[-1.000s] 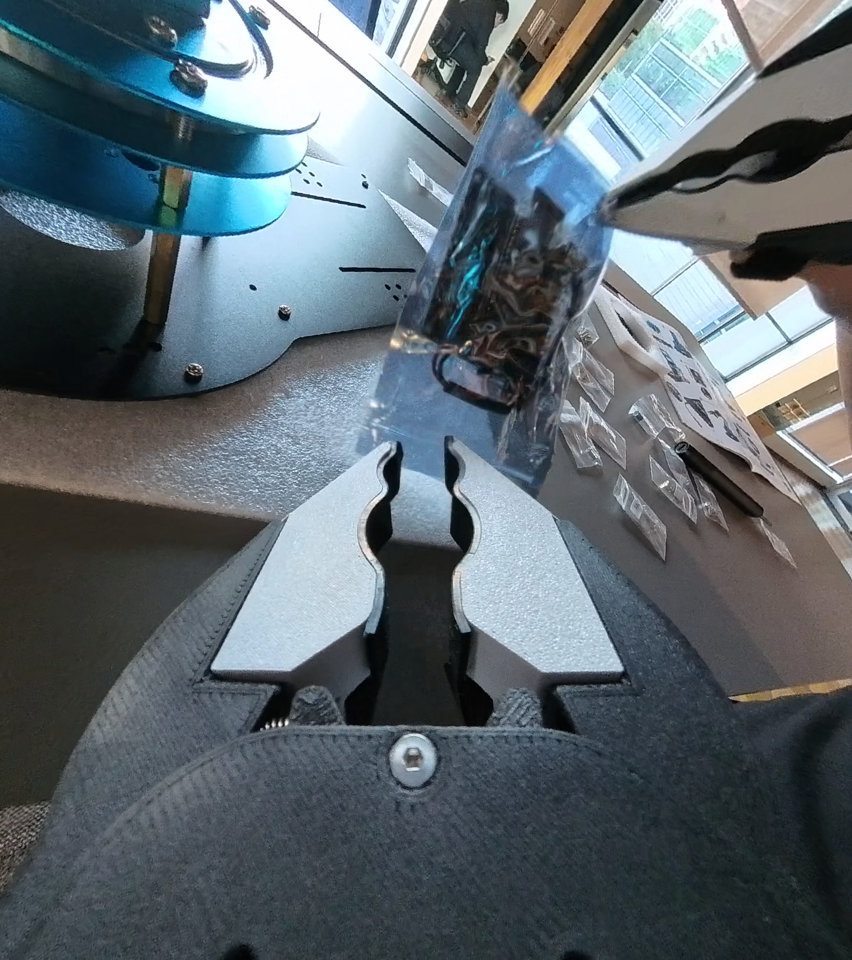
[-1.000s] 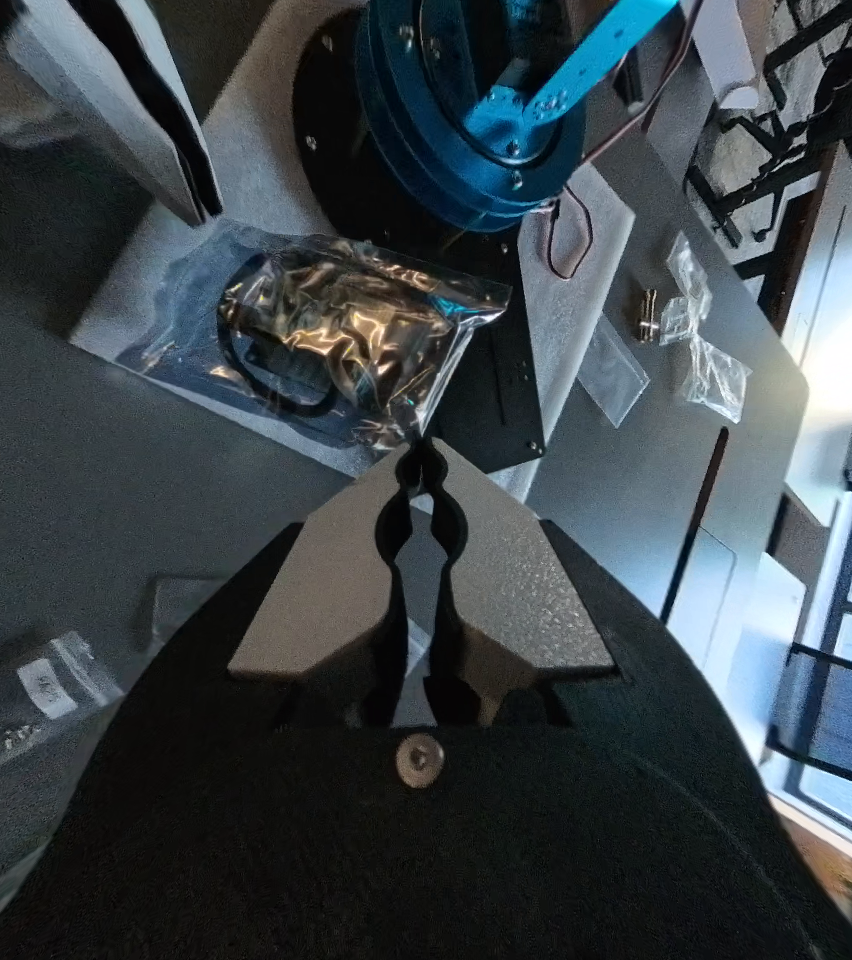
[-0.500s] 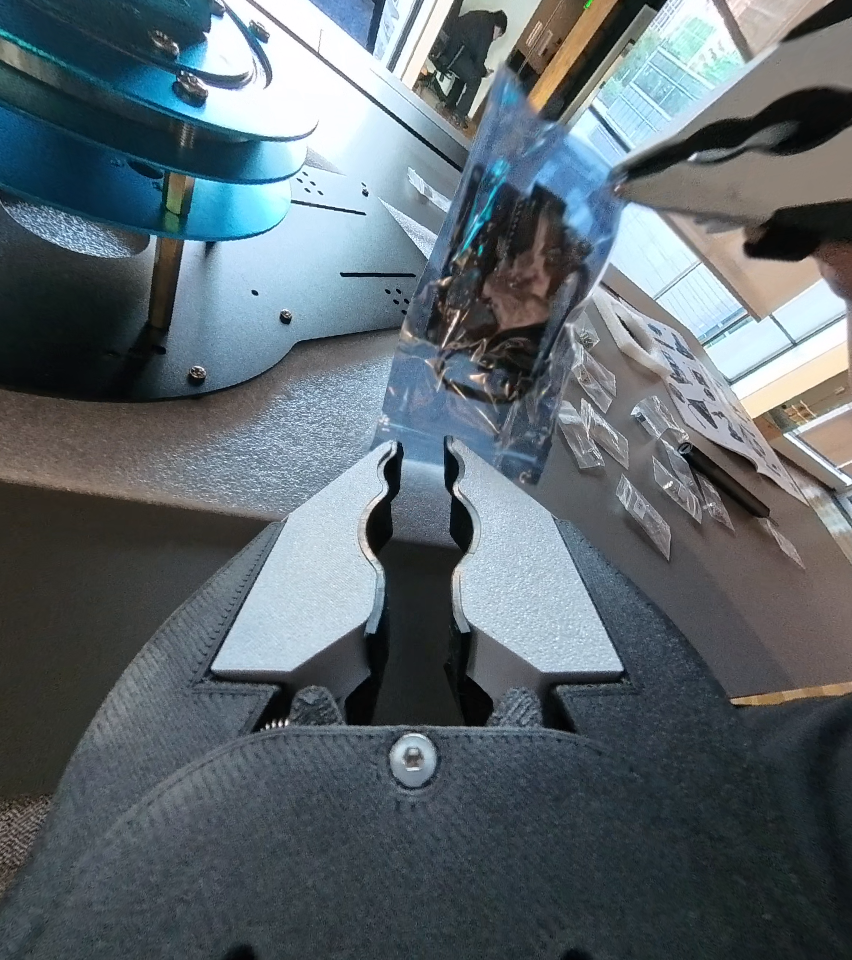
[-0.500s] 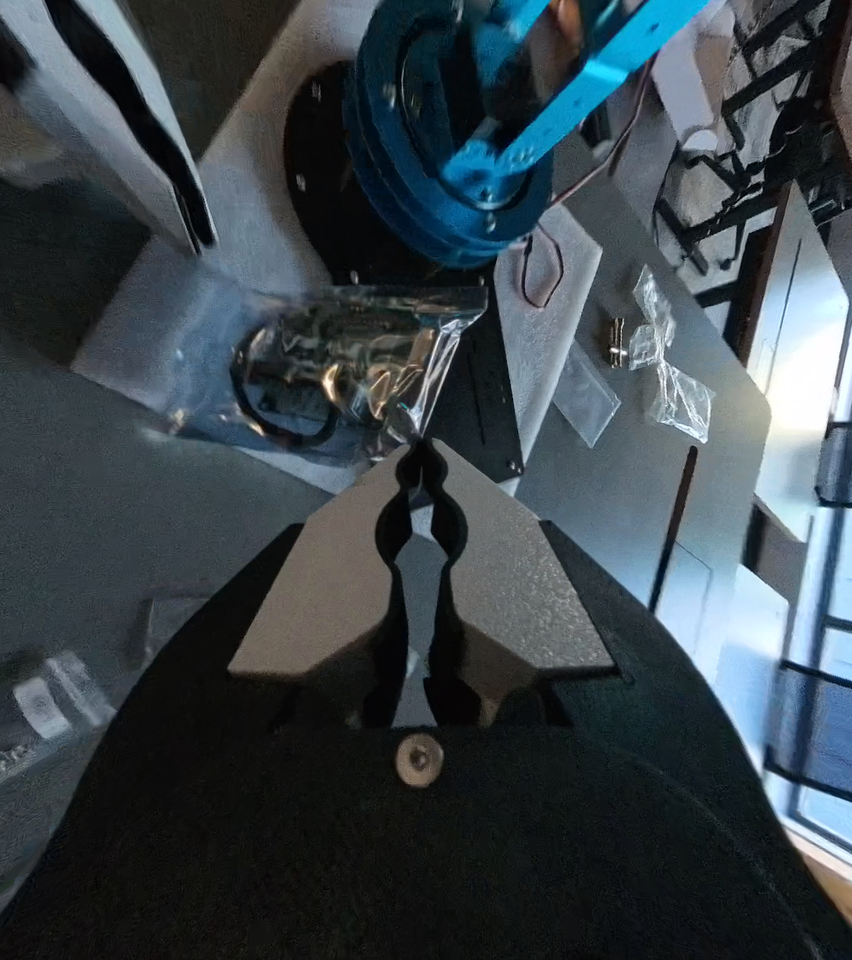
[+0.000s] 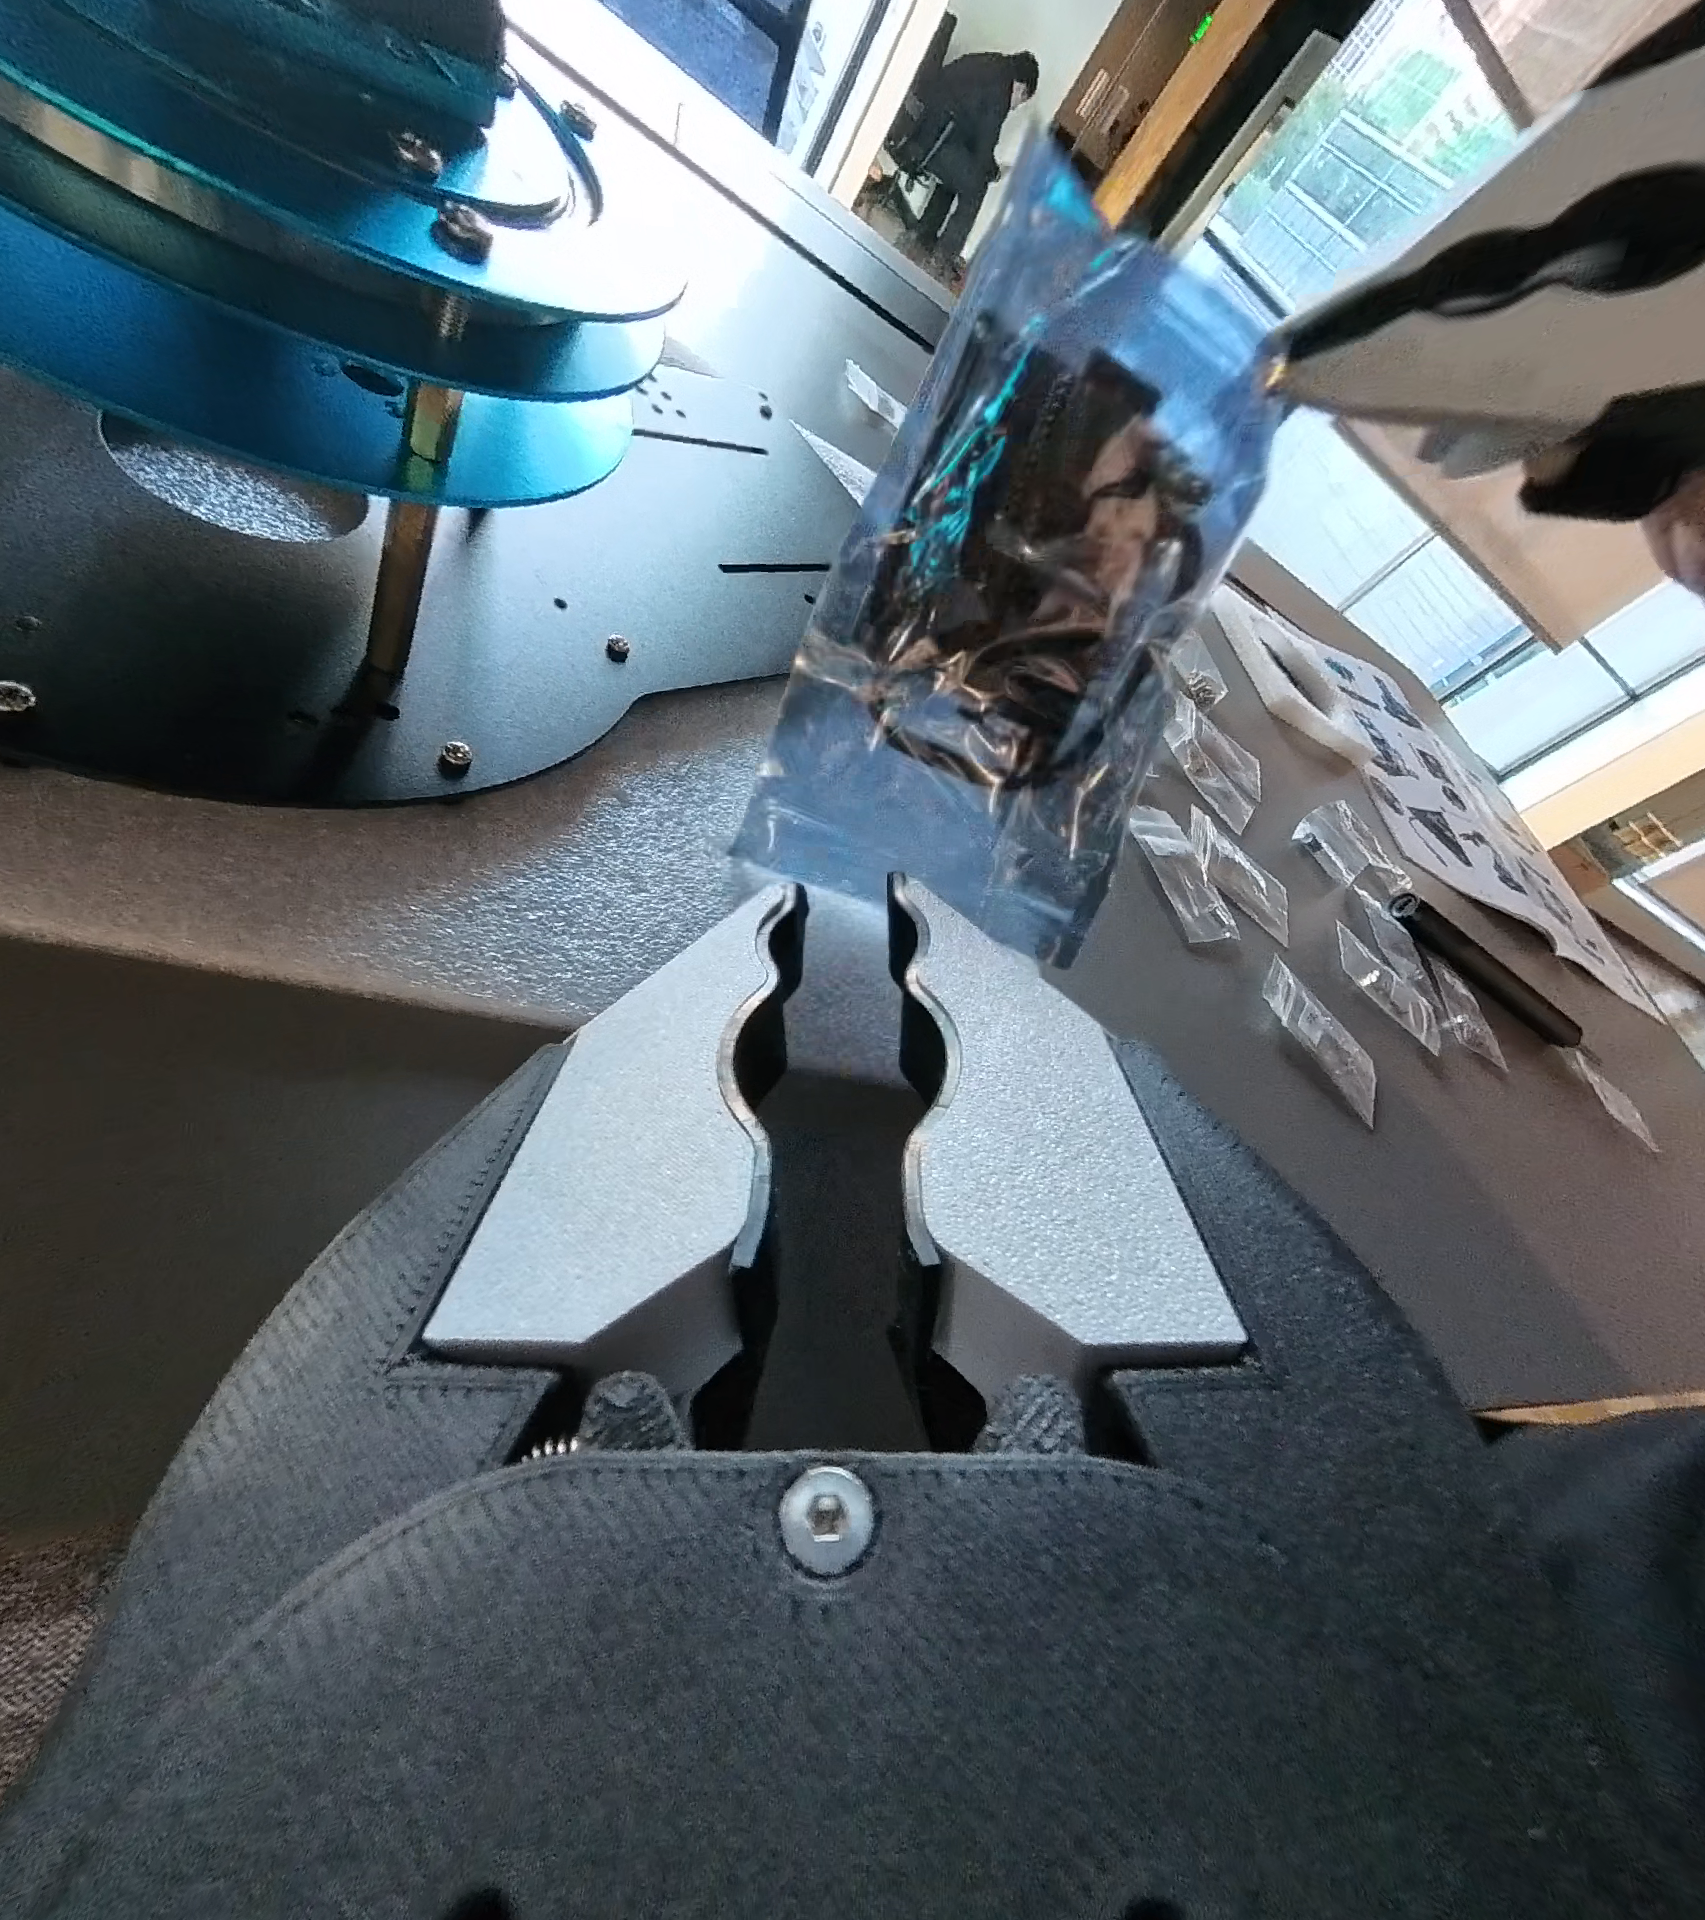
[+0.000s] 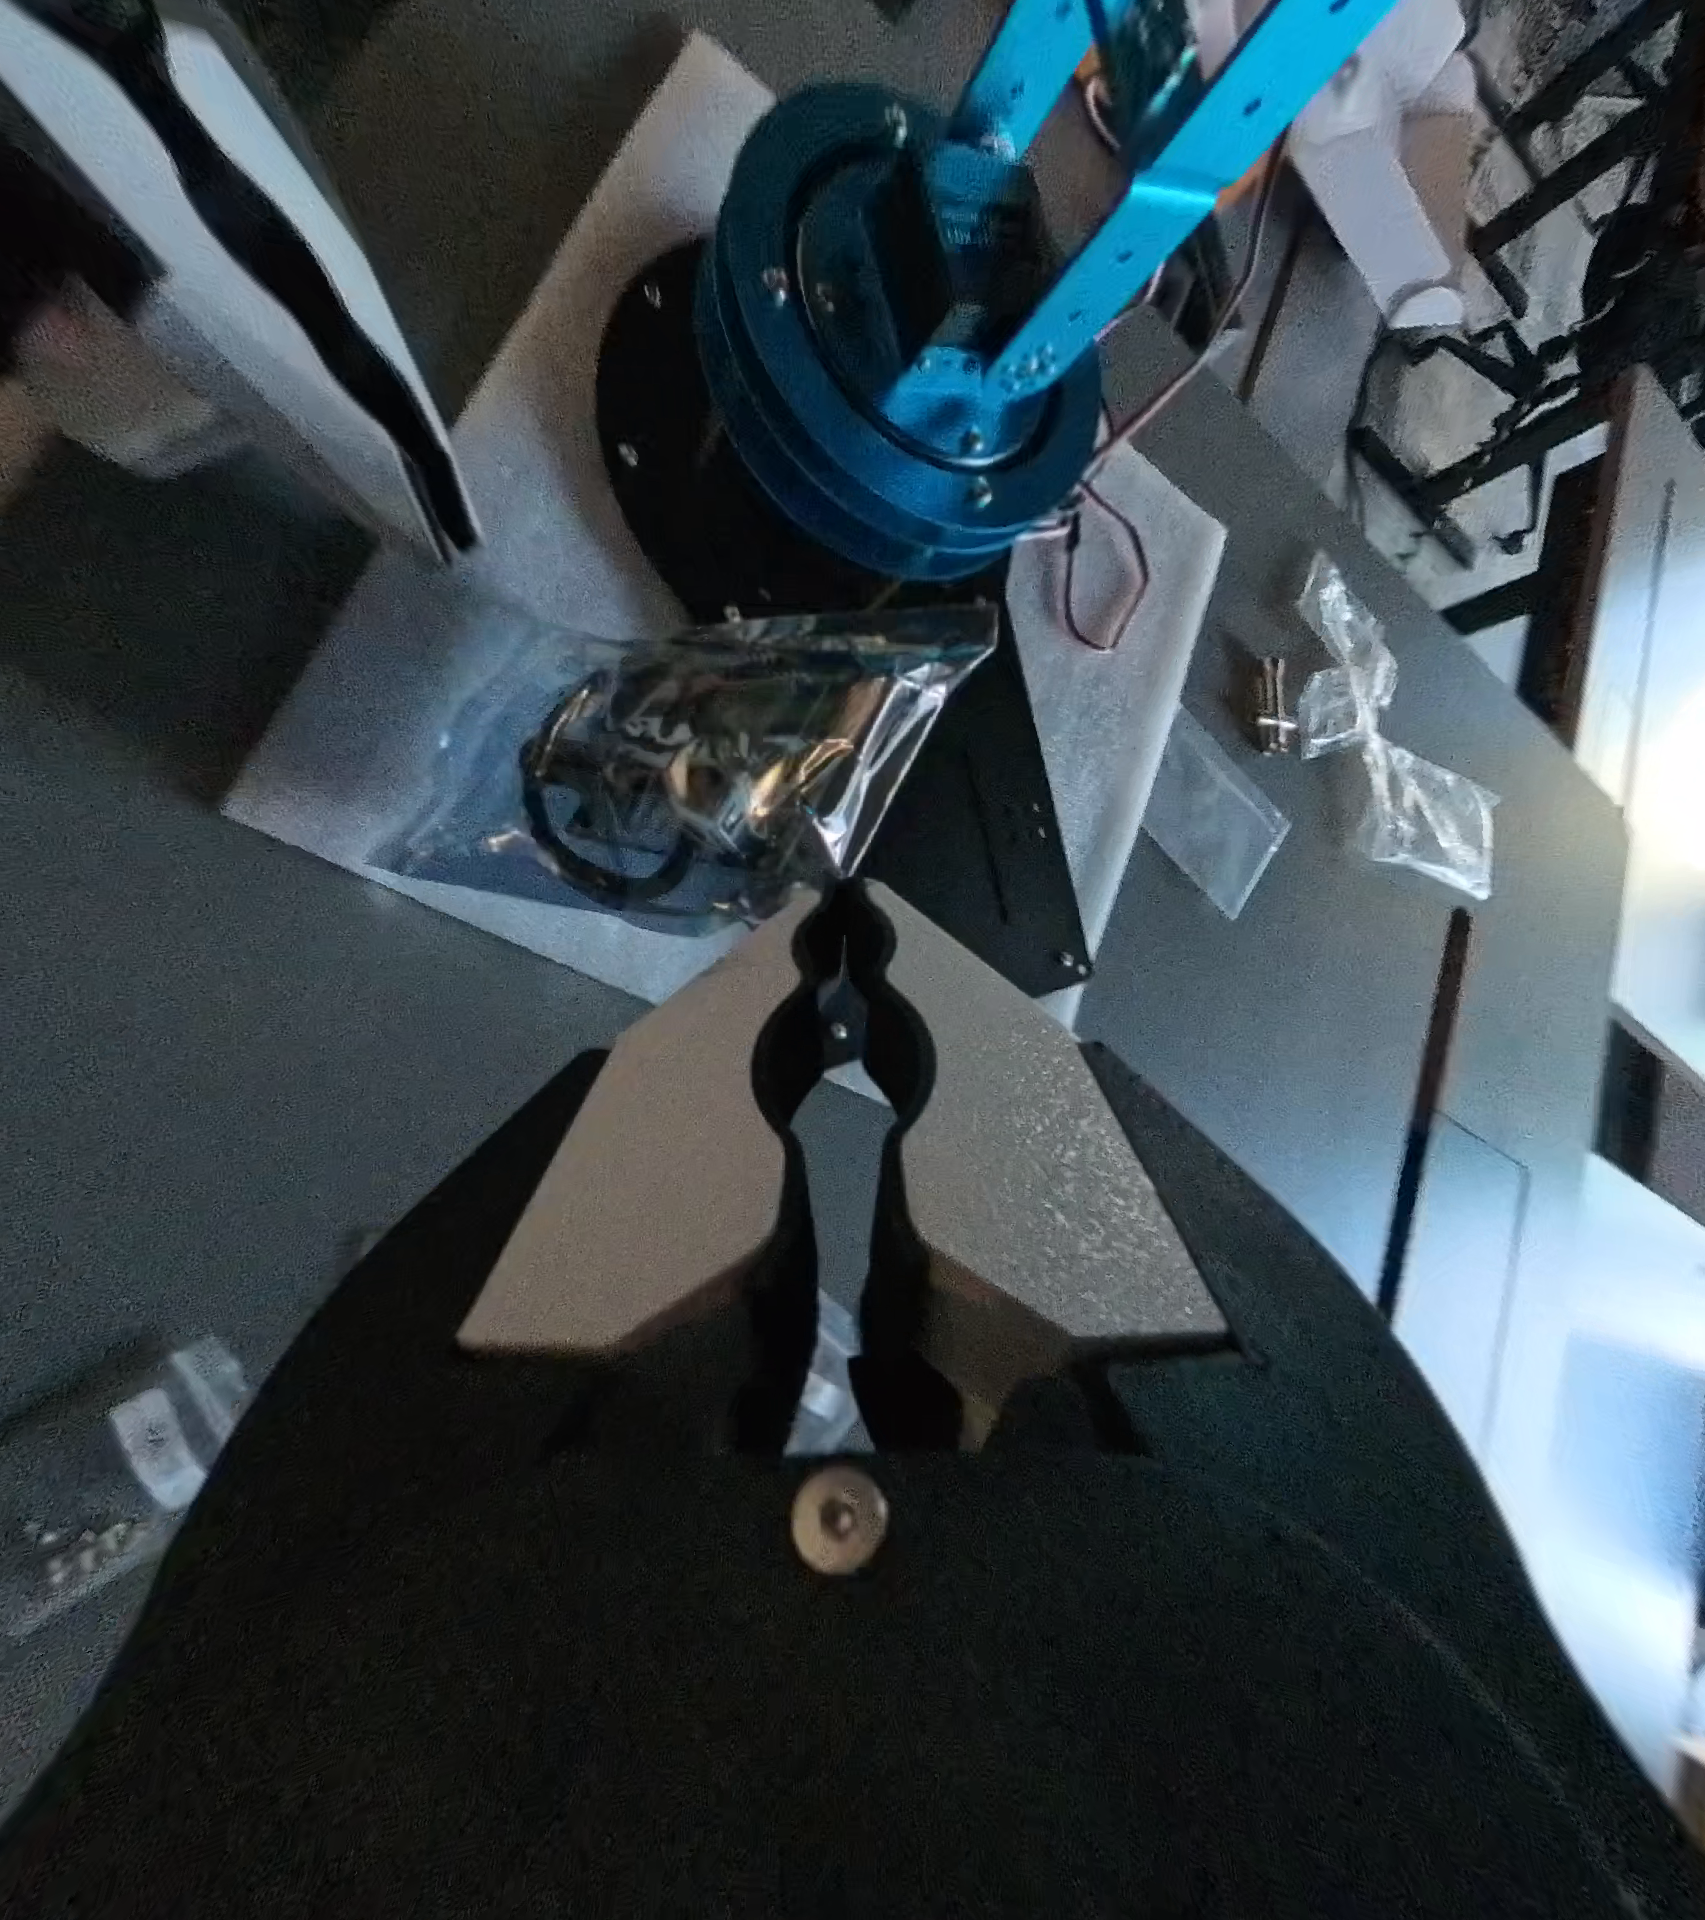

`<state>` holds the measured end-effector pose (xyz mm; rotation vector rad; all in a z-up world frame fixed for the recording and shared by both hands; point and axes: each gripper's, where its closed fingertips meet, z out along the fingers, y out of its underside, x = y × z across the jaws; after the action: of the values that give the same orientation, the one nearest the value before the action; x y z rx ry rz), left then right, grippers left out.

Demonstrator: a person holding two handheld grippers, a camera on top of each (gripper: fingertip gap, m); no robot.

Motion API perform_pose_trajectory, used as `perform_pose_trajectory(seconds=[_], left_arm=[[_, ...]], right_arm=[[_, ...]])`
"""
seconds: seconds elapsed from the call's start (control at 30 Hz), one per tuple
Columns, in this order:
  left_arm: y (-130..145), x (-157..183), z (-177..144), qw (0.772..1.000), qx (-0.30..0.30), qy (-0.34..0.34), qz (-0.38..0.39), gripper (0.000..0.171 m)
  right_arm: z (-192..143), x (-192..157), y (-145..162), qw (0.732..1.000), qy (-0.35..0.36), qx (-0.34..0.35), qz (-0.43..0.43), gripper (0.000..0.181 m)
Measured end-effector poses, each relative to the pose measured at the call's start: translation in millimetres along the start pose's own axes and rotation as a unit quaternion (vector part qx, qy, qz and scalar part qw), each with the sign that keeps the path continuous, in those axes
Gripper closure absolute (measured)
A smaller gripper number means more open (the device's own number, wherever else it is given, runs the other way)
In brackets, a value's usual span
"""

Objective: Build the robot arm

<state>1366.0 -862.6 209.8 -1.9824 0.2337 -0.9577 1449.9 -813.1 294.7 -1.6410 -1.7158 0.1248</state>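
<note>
right gripper [image 6: 843, 896]: fingers clamped on corner of clear plastic bag of dark wires [image 5: 1009, 582], held above grey table's [image 5: 1347, 1174] edge | left gripper [image 5: 843, 896]: fingers slightly apart, just beneath bag | blue disc-stacked metal assembly [image 5: 256, 312] nearby

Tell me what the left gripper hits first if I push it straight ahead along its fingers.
Probably the lower edge of the clear bag of dark parts, hanging from the right gripper just beyond the open left gripper. Depth is uncertain.

Glossy, crinkled clear plastic bag [image 5: 1009, 582] of dark wires, shiny anodised blue metal discs [image 5: 235, 312], matt black metal base plate [image 5: 536, 623], grainy grey gripper fingers [image 5: 619, 1164], rough matt grey table [image 5: 1243, 1143], small clear plastic packets [image 5: 1232, 883]
</note>
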Motion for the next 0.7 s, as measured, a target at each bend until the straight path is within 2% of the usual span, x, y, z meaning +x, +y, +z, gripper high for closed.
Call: perform_pose_trajectory(seconds=[0.07, 0.1, 0.17, 0.27, 0.3, 0.37, 0.43, 0.53, 0.6, 0.7], left_arm=[[-0.1, 0.1, 1.1, 1.0, -0.001, -0.003, 0.006, 0.158], [-0.1, 0.4, 1.8, 1.0, -0.002, -0.003, 0.009, 0.157], [-0.4, 0.4, 3.3, 1.0, -0.004, -0.005, 0.014, 0.157], [-1.2, 1.8, 4.8, 1.0, -0.001, -0.004, 0.015, 0.155], [-1.1, 1.9, 5.2, 1.0, -0.001, -0.005, 0.018, 0.155], [-1.4, 1.9, 5.6, 1.0, 0.0, -0.007, 0.019, 0.156], [-2.0, 2.0, 5.7, 1.0, 0.003, -0.007, 0.017, 0.155], [-2.0, 2.0, 5.4, 1.0, 0.002, -0.005, 0.015, 0.156], [-2.3, 2.0, 5.5, 1.0, 0.002, -0.004, 0.011, 0.155], [-2.2, 1.9, 4.8, 1.0, -0.004, -0.006, 0.014, 0.155]], right_arm=[[11.7, -8.9, 20.5, 0.997, -0.004, -0.056, -0.044, 0.181], [11.8, -6.8, 23.5, 0.997, 0.005, -0.062, -0.055, 0.181], [2.4, -0.3, 9.1, 1.0, -0.005, -0.008, 0.009, 0.181], [9.5, -8.4, 25.7, 0.998, -0.014, -0.055, -0.028, 0.181], [6.1, -4.7, 21.3, 0.998, -0.003, -0.047, -0.033, 0.181], [-0.8, -3.3, 5.1, 1.0, -0.021, 0.006, 0.015, 0.181], [7.4, -4.0, 26.3, 0.998, -0.008, -0.049, -0.028, 0.181], [-3.8, -2.7, 5.3, 0.999, -0.027, 0.015, 0.028, 0.181], [6.9, -11.8, 24.1, 0.999, -0.036, -0.03, -0.003, 0.181], [-0.6, -9.3, 16.6, 0.999, -0.043, 0.008, 0.025, 0.181]])
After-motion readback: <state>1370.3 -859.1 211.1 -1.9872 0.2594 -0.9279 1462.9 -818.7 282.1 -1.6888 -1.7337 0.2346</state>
